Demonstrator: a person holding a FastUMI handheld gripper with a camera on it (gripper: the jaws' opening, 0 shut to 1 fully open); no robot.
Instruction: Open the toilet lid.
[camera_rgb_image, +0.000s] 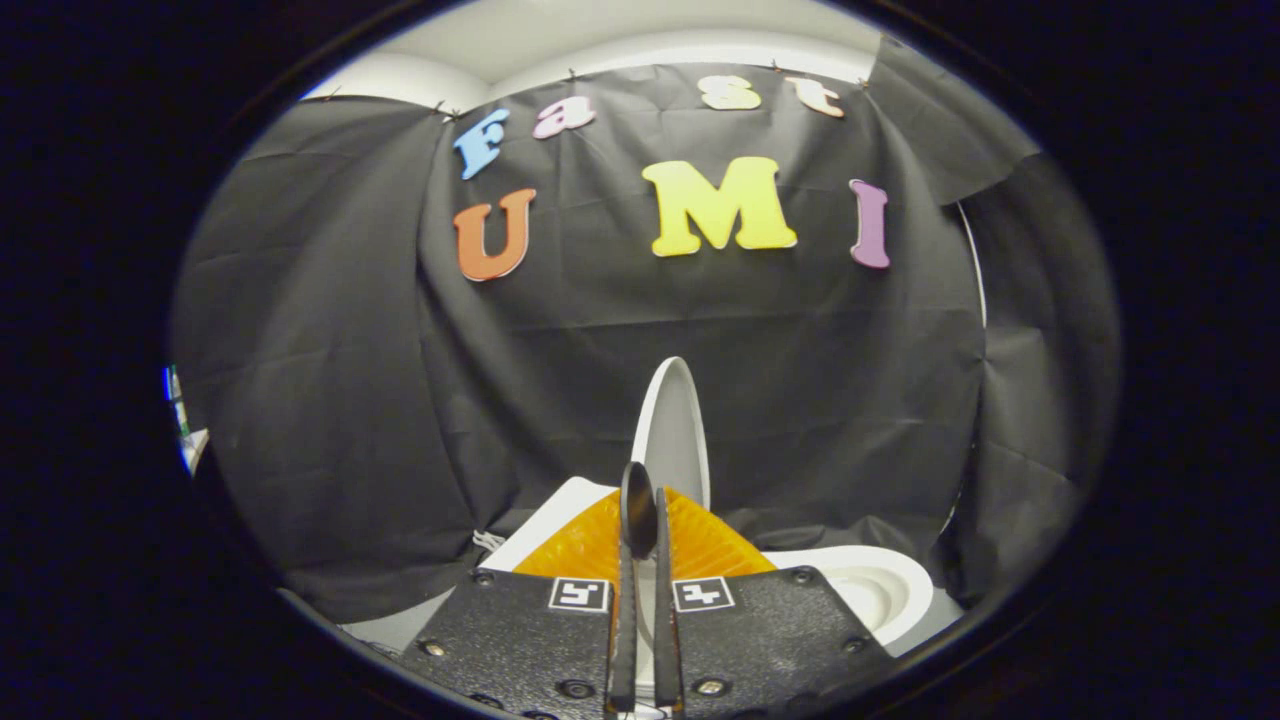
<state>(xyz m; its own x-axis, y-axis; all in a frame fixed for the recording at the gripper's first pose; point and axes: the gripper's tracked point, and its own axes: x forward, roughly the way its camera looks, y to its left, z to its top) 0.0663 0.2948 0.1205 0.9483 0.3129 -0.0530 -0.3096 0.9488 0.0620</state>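
Ahead, one toilet lid is seen raised; the gripper's two fingers are clenched together, empty.

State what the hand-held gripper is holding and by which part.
The hand-held gripper is shut on the raised toilet lid, pinching its edge between both fingers.

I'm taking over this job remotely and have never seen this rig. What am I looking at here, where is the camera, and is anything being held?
The camera rides on a hand-held two-finger gripper and looks forward along its fingers, the black and orange parts low in the view. The white toilet lid stands raised, seen edge-on, and both fingers are closed on its edge, so the gripper holds it. To the right, beyond the fingers, the open white toilet bowl shows, so the lid is already lifted off it. Behind everything hangs the booth's black cloth wall.
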